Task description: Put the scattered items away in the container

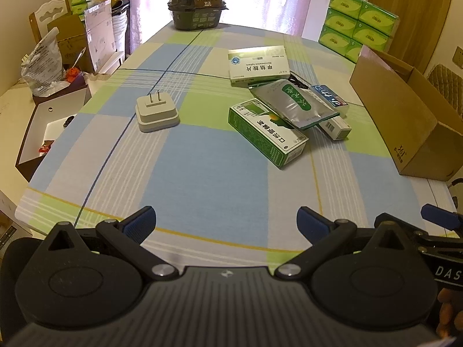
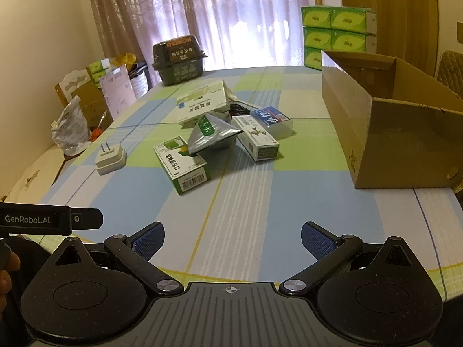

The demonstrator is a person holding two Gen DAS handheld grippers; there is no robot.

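Both of my grippers hover over the near edge of the checked tablecloth (image 1: 202, 173): the left gripper (image 1: 225, 225) and the right gripper (image 2: 233, 241) have their jaws spread wide, nothing held. Beyond them, mid-table, the white plug adapter (image 1: 157, 112) stands alone toward the left edge. To its right lies the pile: a green medicine box (image 1: 267, 137), a silver foil pouch (image 1: 298, 104) resting on it, a narrow white box (image 2: 256, 140), a blue pack (image 2: 272, 120), and farther off a white tablet box (image 1: 258, 65). The cardboard box (image 2: 405, 144) sits at the right edge; I see nothing inside it, so I judge tidying hasn't begun.
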